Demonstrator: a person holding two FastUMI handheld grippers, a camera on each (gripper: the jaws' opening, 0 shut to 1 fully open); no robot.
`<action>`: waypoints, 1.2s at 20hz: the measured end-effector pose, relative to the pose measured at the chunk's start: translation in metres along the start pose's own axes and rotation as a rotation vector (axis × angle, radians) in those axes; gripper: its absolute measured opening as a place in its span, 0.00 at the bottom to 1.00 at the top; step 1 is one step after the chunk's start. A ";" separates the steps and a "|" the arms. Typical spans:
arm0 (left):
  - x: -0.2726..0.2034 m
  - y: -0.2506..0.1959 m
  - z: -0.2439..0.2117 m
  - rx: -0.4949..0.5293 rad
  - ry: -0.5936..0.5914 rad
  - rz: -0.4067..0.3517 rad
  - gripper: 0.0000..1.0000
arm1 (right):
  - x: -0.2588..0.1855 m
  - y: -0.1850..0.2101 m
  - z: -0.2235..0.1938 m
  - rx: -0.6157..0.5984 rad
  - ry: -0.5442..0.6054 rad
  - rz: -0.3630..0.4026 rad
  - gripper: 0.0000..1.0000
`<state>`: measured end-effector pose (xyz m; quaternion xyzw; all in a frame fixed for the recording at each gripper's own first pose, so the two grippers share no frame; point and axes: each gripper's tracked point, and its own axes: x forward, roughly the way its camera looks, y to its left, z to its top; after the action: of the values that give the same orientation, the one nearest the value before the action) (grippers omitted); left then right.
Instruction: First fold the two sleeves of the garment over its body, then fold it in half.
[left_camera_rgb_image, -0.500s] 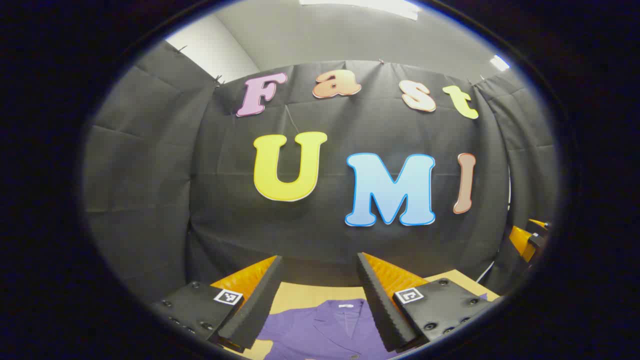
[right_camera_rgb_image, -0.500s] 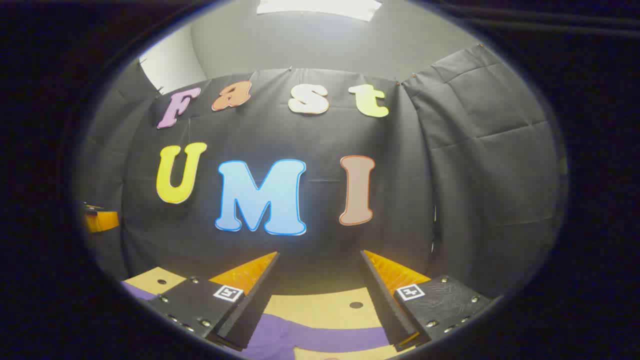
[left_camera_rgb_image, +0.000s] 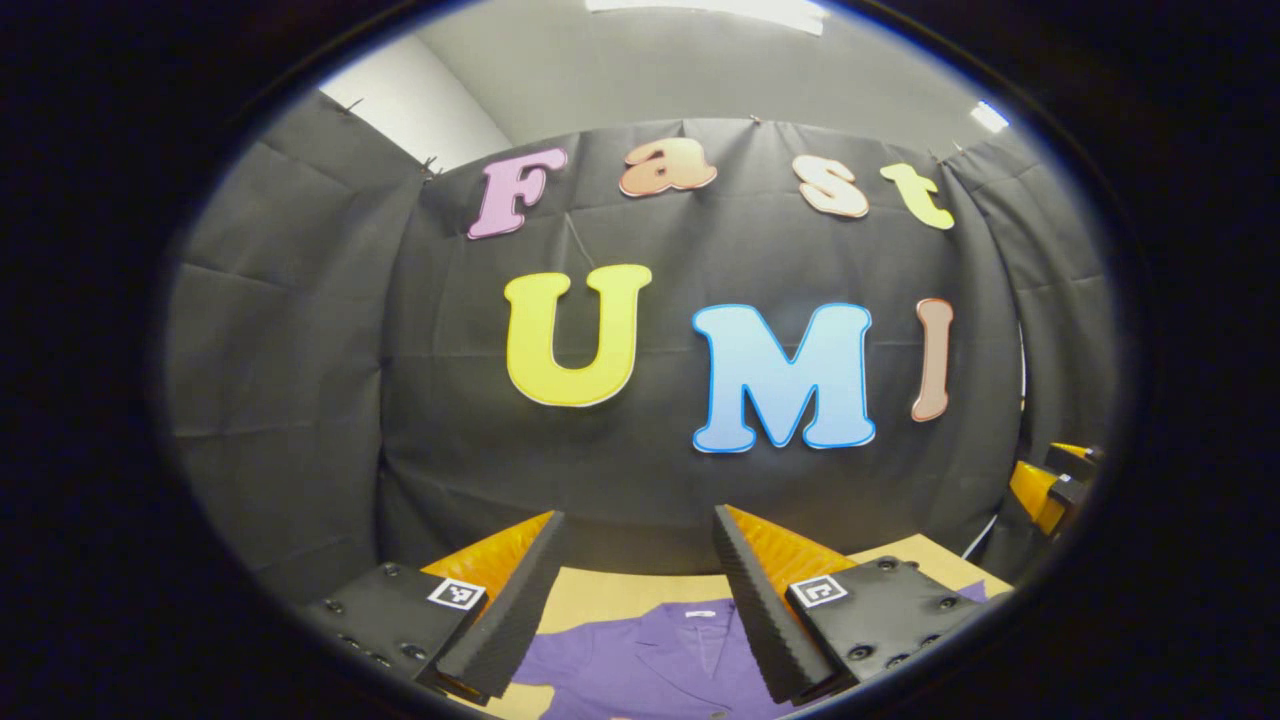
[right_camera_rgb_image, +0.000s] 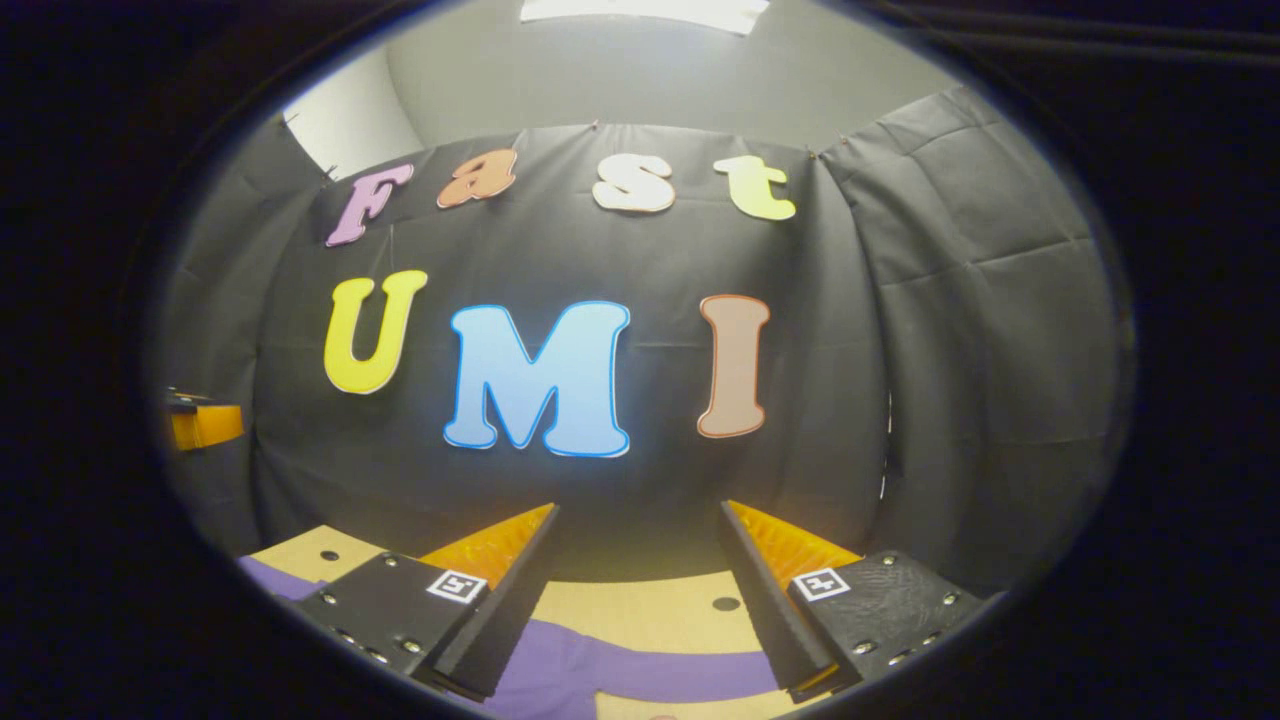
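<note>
A purple garment lies flat on the tan table, its collar and white neck tag toward the far wall. My left gripper hangs open above it, nothing between its fingers, the collar showing in the gap. In the right gripper view a purple sleeve stretches across the table below my right gripper, which is open and holds nothing. The other gripper shows at the right edge of the left gripper view and at the left edge of the right gripper view.
The black cloth wall stands close behind the table's far edge on all sides. Small round holes dot the tabletop. A ceiling light is overhead.
Both views have shifted slightly; the garment sits a little lower in the left gripper view and the wall slightly to the right in the right gripper view. Both grippers stay open.
</note>
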<state>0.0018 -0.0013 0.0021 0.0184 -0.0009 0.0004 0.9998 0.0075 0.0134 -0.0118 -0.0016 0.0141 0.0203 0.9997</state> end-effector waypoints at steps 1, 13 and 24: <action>0.000 0.000 0.000 0.004 0.001 -0.003 0.93 | 0.001 0.002 -0.001 0.002 0.004 0.005 0.95; 0.001 -0.003 0.002 0.018 0.010 -0.015 0.93 | 0.006 -0.011 -0.028 0.006 0.065 -0.010 0.95; -0.007 -0.003 0.006 0.054 0.015 0.003 0.93 | 0.045 -0.125 -0.116 -0.014 0.266 -0.174 0.96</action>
<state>-0.0056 -0.0048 0.0078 0.0452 0.0068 0.0023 0.9990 0.0542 -0.1101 -0.1291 -0.0125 0.1461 -0.0666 0.9869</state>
